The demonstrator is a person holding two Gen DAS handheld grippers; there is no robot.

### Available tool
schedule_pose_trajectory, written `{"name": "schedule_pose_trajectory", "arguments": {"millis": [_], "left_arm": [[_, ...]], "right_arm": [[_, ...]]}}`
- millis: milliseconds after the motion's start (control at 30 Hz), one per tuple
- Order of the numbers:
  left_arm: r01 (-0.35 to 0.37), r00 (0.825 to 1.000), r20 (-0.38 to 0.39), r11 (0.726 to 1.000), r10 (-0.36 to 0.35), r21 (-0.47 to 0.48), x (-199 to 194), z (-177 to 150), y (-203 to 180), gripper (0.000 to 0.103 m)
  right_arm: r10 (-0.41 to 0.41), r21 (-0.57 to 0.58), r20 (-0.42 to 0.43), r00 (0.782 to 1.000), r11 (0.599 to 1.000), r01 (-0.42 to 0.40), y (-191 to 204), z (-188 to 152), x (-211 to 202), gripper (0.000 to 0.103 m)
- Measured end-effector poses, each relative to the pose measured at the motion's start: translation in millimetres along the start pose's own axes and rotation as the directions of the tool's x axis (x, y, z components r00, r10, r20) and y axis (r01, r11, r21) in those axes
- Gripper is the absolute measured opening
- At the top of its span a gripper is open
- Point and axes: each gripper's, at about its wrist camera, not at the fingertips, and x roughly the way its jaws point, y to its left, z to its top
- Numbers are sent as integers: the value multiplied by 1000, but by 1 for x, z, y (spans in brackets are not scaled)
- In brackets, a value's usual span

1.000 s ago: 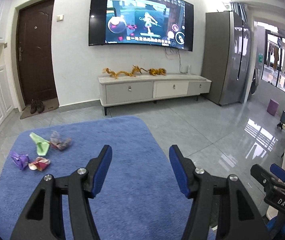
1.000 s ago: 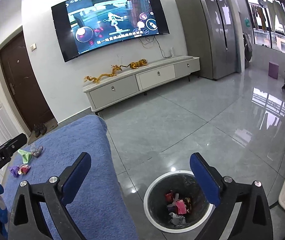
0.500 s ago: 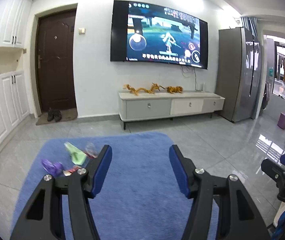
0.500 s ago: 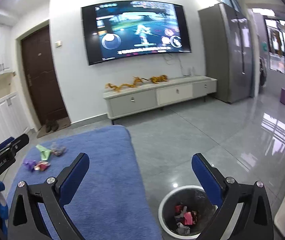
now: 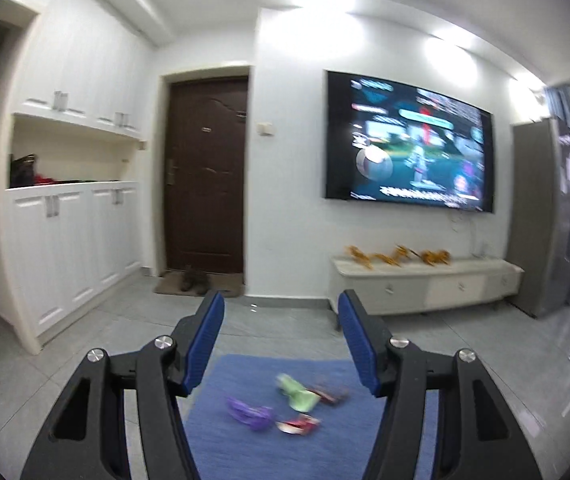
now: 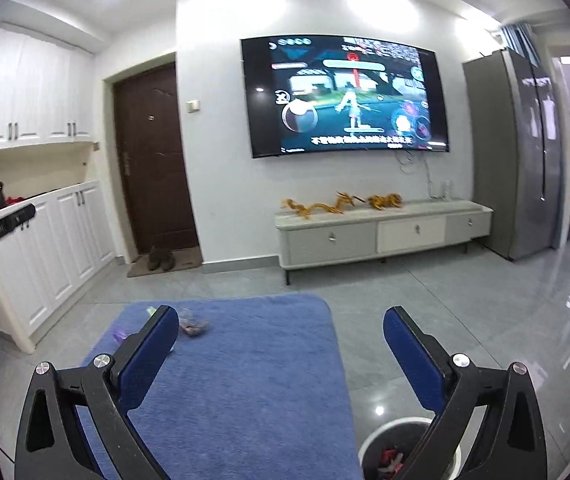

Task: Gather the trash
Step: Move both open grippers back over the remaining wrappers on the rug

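Note:
Several crumpled wrappers lie on a blue rug [image 5: 245,432]: a purple one [image 5: 251,412], a green one [image 5: 297,394], a red-and-white one [image 5: 299,426] and a dark one [image 5: 331,394]. My left gripper [image 5: 281,320] hangs open above and short of them, nothing between its blue pads. In the right wrist view my right gripper [image 6: 281,338] is also open and empty over the rug [image 6: 245,380]; a greyish wrapper [image 6: 193,326] shows beside its left finger. A white-rimmed trash bin [image 6: 381,446] holding wrappers sits at the lower right, partly hidden by the right finger.
White cabinets [image 5: 73,256] line the left wall, beside a brown door [image 5: 205,184] with shoes on a mat [image 5: 195,282]. A TV [image 6: 345,96] hangs over a low console [image 6: 381,234]; a grey fridge [image 6: 517,152] stands at right. Glossy tile floor surrounds the rug.
Both views swung left and rose. The wrappers moved from the left edge of the left wrist view to between its fingers. The bin slid to the right wrist view's bottom edge.

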Motion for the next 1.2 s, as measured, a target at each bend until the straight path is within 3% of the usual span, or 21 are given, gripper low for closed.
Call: {"name": "schedule_pose_trajectory", "arguments": {"millis": [167, 500, 800, 1200], "left_arm": [[-92, 995, 29, 995, 93, -28, -16, 15, 50, 58], [-160, 983, 87, 986, 163, -43, -35, 41, 93, 58], [-138, 987, 71, 987, 144, -81, -25, 61, 99, 62], [-102, 986, 131, 993, 108, -52, -43, 140, 74, 62]], "right_arm": [[29, -14, 8, 1000, 999, -29, 11, 4, 0, 103], [53, -44, 14, 999, 998, -52, 25, 6, 2, 103], [39, -40, 14, 999, 998, -39, 18, 7, 0, 103], [25, -32, 31, 999, 999, -24, 3, 18, -5, 103]]}}
